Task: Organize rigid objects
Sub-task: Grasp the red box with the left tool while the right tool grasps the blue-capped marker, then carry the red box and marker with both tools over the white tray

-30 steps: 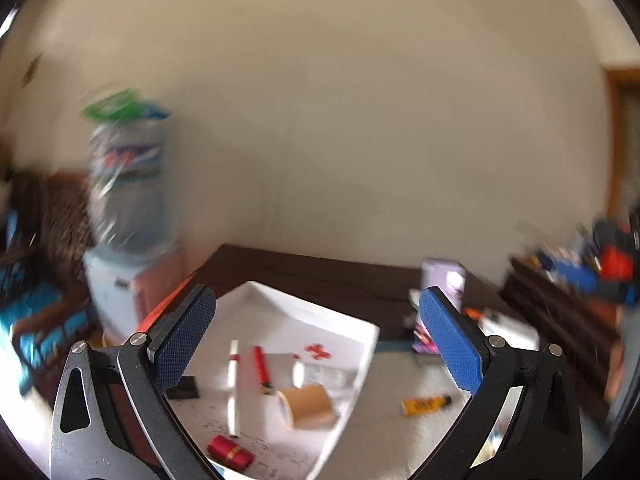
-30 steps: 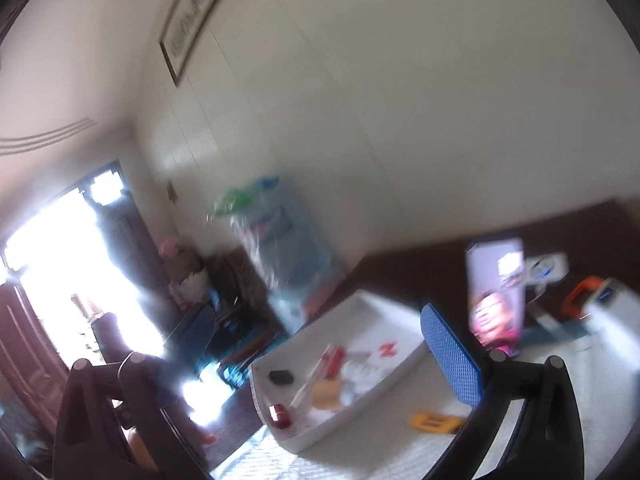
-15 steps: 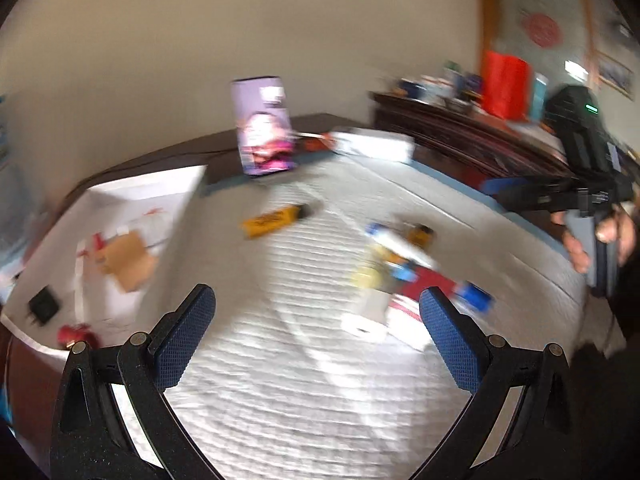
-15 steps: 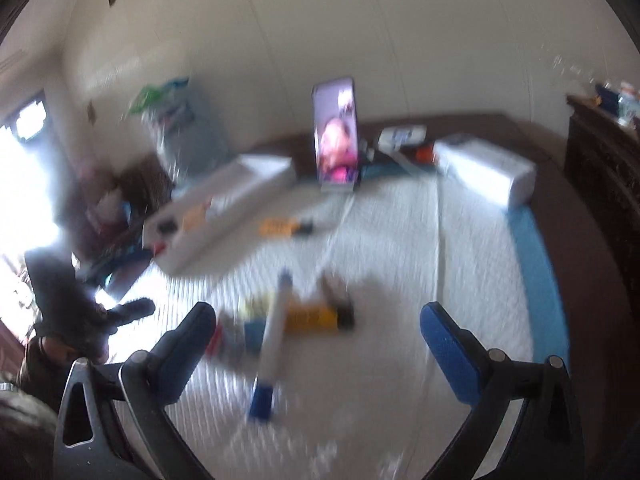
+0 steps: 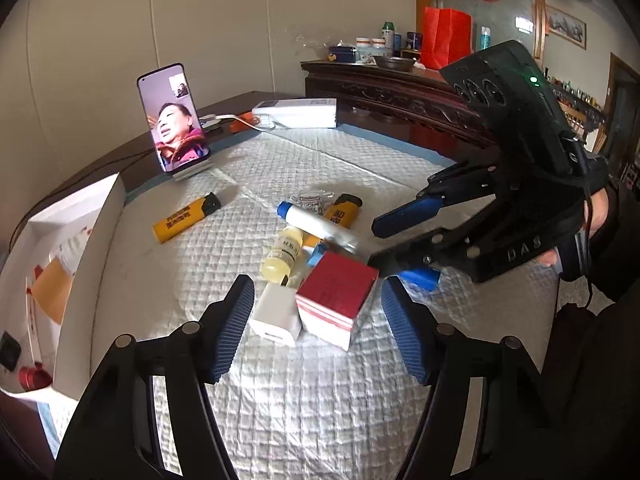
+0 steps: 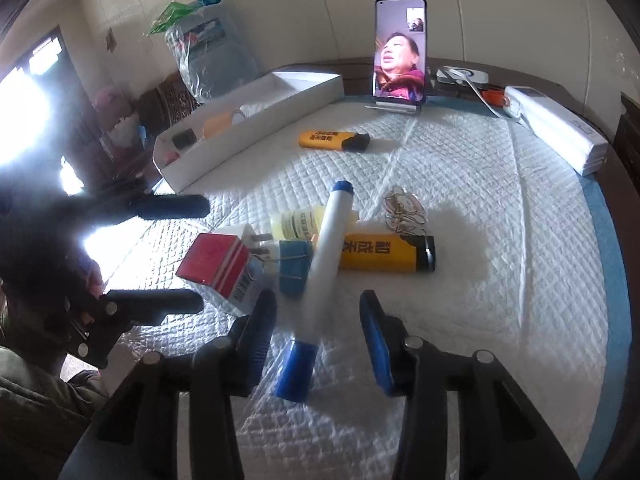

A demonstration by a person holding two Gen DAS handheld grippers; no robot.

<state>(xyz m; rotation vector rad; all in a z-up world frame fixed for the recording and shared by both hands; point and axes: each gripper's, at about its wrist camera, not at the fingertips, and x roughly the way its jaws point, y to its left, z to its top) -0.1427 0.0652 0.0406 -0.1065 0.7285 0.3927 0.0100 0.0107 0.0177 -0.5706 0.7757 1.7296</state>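
Both tools stand spread and hold nothing. The left tool [image 5: 316, 328] flanks the red-and-white rectangular box [image 5: 337, 294] and white plug adapter [image 5: 276, 314]. The right tool [image 6: 316, 332] straddles the blue-capped white cylindrical tube [image 6: 326, 248], which lies across a yellow lighter [image 6: 386, 254] on the white quilted worktop pad [image 6: 500, 208].

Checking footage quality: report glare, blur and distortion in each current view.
Left wrist: sharp, evenly lit, fisheye bends the quilted mat. Right wrist: doorway glare blows out the left side, silhouetting the left gripper; the white tube blurs near the lens.
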